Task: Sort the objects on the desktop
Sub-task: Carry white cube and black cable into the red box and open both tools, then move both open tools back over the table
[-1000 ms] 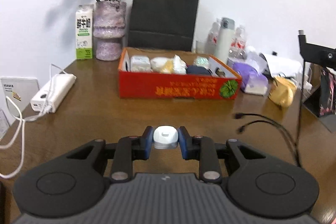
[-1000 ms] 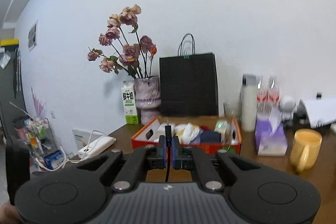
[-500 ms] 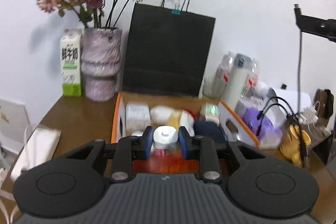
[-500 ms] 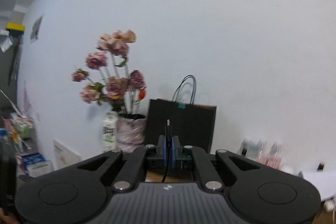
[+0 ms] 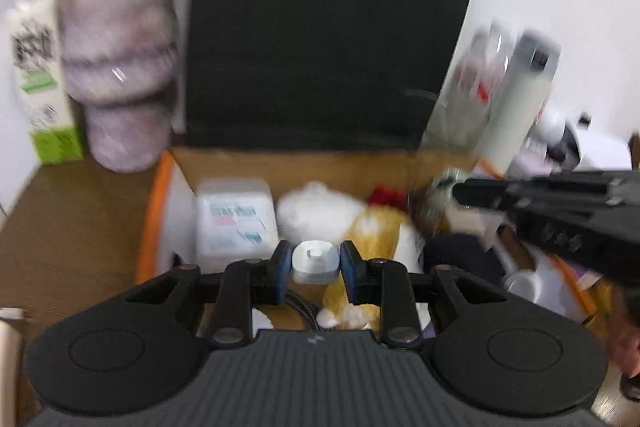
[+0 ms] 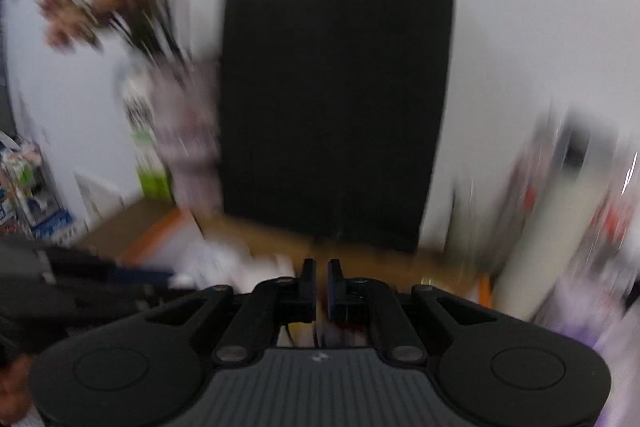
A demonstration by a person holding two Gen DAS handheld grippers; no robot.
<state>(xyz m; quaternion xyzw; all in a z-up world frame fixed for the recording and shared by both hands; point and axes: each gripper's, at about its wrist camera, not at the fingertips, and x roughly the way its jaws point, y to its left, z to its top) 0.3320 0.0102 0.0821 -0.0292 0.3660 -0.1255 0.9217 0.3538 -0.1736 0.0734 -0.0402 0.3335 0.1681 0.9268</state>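
My left gripper (image 5: 316, 265) is shut on a small white adapter (image 5: 315, 261) and holds it over the front of the red-orange cardboard box (image 5: 154, 211), which is full of packets. My right gripper (image 6: 321, 275) hangs over the same box (image 6: 156, 241). Its jaws are opening, with a narrow gap and nothing seen between the pads. A black cable (image 6: 289, 331) dangles just under its fingers. In the left wrist view the right gripper (image 5: 464, 191) reaches in from the right above the box's right half. Both views are blurred.
Behind the box stands a black paper bag (image 5: 320, 27). A mottled purple vase (image 5: 120, 67) and a milk carton (image 5: 40, 79) stand to the left. A white flask (image 5: 516, 107) and clear bottles are on the right. A hand (image 5: 624, 343) shows at the right edge.
Both grippers have swept forward over the table to the box. The cable tip that stood up between the right pads is gone from there, and the pads have parted slightly.
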